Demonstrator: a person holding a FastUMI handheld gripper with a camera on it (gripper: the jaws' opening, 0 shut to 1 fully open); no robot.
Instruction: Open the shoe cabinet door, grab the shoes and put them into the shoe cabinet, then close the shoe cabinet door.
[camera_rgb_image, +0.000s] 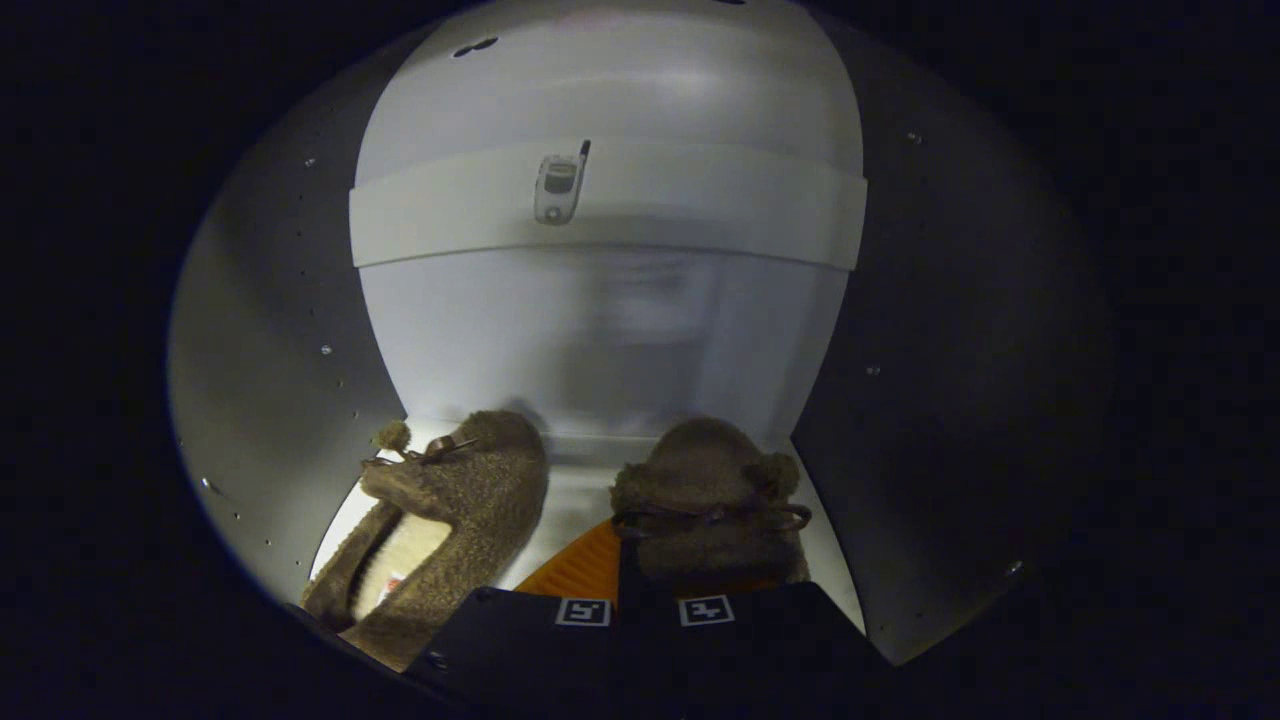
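Two furry brown slippers lie inside the shoe cabinet, on its bottom shelf. Left slipper: just ahead and left of the hand-held gripper, long axis angled toward the back wall. Right slipper: directly ahead, heel apparently between the nearly closed fingers; whether they press it, I cannot tell. Above, a flip phone rests on the upper shelf.

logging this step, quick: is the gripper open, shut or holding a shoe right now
gripper: fingers close together, gripping the heel of the right-hand slipper inside the cabinet.
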